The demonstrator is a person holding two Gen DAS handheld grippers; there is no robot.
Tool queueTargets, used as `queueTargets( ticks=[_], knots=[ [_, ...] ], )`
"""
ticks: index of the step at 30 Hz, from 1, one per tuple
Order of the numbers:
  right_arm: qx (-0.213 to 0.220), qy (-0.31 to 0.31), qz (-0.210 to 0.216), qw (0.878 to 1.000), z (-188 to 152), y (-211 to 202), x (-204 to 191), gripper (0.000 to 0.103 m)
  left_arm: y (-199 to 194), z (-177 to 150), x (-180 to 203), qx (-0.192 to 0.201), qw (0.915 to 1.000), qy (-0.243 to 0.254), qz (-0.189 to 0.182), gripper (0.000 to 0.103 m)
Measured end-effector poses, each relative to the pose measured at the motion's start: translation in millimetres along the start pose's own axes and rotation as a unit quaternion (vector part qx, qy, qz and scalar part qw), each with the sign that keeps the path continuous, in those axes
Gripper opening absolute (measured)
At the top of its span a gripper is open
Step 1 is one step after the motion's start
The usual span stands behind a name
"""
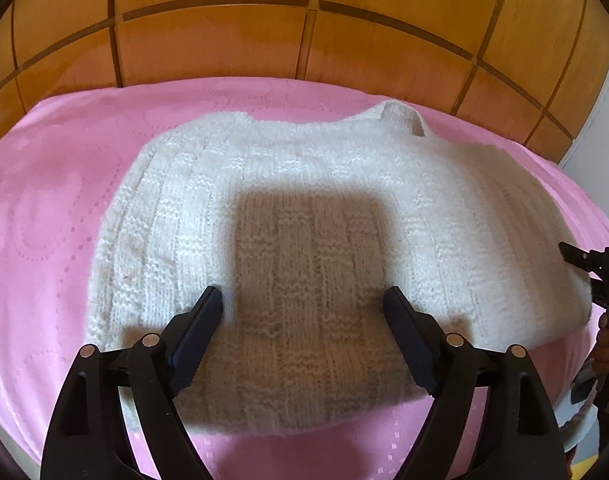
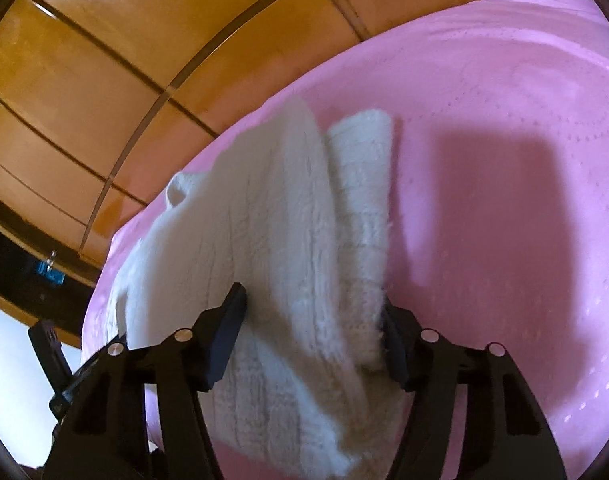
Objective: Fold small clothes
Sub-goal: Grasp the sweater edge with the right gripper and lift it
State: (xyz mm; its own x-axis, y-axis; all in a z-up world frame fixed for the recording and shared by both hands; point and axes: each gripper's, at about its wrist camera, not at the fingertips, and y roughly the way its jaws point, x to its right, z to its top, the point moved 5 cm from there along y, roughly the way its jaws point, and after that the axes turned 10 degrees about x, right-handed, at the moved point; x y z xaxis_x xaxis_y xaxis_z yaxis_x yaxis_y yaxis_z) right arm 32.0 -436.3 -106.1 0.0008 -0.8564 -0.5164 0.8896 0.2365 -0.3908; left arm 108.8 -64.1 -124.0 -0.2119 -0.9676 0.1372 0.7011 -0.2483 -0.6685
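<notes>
We see a wall of shiny orange-brown wood panels [image 1: 304, 20] at the far side, with dark lines crossing it. In the right wrist view the same wood panels fill the far left, and a dark shelf sits low on the left.

In front of the wall is a bed with a pink cover [image 1: 56, 208]. The cover is smooth and has small dotted shapes pressed into it.

On the pink cover lies a little white knitted sweater [image 1: 304, 208]. It sits in the middle of the bed, with its neck hole toward the far right. A gray shadow falls on its near part.

Our left gripper [image 1: 304, 300] hangs just over the near edge of the sweater, with its two black fingers spread wide and nothing between them.

Our right gripper [image 2: 312, 312] is spread too. A bunched fold of the sweater [image 2: 288, 240] sits between its fingers, but we cannot tell if they squeeze it.
</notes>
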Motion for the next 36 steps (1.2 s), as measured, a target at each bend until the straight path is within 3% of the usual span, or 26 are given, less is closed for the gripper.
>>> queueTargets(
  ticks=[1, 5, 8, 16, 22, 27, 34, 36],
  knots=[
    [0.0, 0.002, 0.0, 1.0, 0, 1, 0, 0.06, 0, -1, 0, 0.001, 1.0, 0.002, 0.001, 0.082],
    [-0.009, -0.008, -0.003, 1.0, -1, 4, -7, 0.036, 0, -1, -1, 0.002, 1.0, 0.004, 0.002, 0.083],
    [-0.009, -0.023, -0.016, 1.0, 0, 4, -12, 0.032, 0, -1, -1, 0.005, 1.0, 0.005, 0.002, 0.083],
    [-0.012, -0.056, -0.038, 0.998, 9, -5, -37, 0.026, -2, -2, -4, 0.008, 0.9999, -0.005, -0.006, 0.083],
    [-0.014, -0.09, -0.028, 0.995, 20, -13, -76, 0.025, -2, -3, -6, 0.01, 0.9998, -0.009, -0.016, 0.083],
    [-0.007, -0.098, 0.006, 0.995, 29, -14, -122, 0.022, -11, 2, -14, 0.012, 0.9983, -0.037, -0.044, 0.082],
    [-0.006, -0.123, 0.067, 0.99, 34, 1, -204, 0.021, -35, 10, -47, 0.023, 0.9886, -0.111, -0.099, 0.063],
    [-0.007, -0.133, 0.082, 0.988, 33, 8, -229, 0.02, -43, 13, -57, 0.033, 0.9865, -0.119, -0.108, 0.062]
  ],
)
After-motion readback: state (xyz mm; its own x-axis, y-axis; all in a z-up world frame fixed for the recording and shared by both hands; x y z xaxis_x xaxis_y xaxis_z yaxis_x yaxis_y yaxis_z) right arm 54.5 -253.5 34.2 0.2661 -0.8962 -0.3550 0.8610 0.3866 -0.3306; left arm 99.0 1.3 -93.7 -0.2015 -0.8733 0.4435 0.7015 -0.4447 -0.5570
